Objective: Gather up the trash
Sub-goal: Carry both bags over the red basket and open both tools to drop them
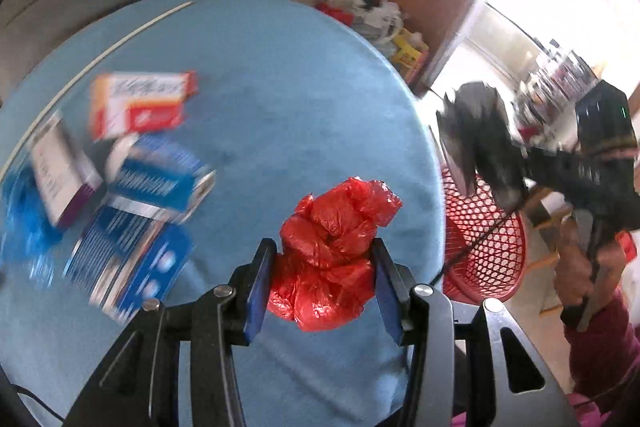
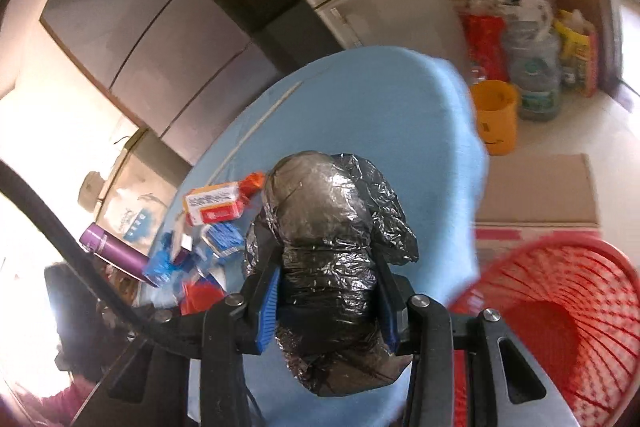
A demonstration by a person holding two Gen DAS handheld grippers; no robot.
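My left gripper [image 1: 324,263] is shut on a crumpled red plastic bag [image 1: 340,227], held a little above the round blue table [image 1: 280,87]. In the right wrist view my right gripper [image 2: 328,291] is shut on a crumpled black plastic bag [image 2: 332,227], lifted over the table's right side [image 2: 400,99]. The left wrist view shows the black bag [image 1: 476,131] and the right gripper past the table's right edge, above a red mesh basket [image 1: 484,251]. That basket [image 2: 560,307] stands on the floor at the lower right of the right wrist view.
Several cartons lie on the table's left: an orange and white box [image 1: 140,103], blue boxes [image 1: 156,179], a purple-edged box [image 1: 60,171]. A purple bottle [image 2: 112,247] lies beside the table. A yellow bucket [image 2: 494,111], a water jug [image 2: 534,67] and bags stand by the far wall.
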